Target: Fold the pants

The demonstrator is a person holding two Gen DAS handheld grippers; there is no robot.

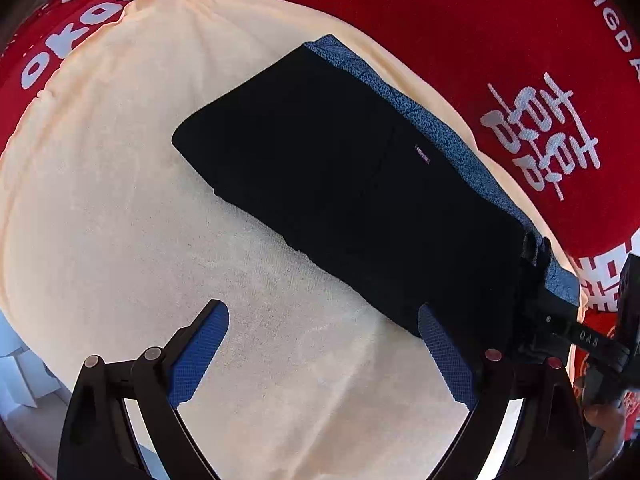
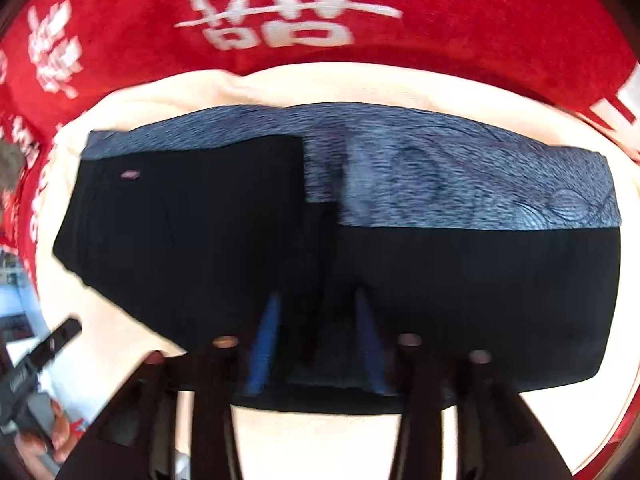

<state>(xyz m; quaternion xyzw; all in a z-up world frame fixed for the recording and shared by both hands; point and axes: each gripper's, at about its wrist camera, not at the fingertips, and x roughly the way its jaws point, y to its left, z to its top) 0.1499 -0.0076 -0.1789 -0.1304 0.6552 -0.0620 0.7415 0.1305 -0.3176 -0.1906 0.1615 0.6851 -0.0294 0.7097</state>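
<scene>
Under everything, a red cloth (image 1: 500,20) with white characters carries a cream towel (image 1: 120,200). On the towel lie the black pants (image 1: 340,168), folded, a blue patterned layer (image 1: 436,128) showing along their 1 o'clock edge. At 6 o'clock the left gripper (image 1: 324,354) hangs wide apart above bare towel. The right gripper (image 2: 318,340), blurred, seems narrowed onto the pants' near edge.
</scene>
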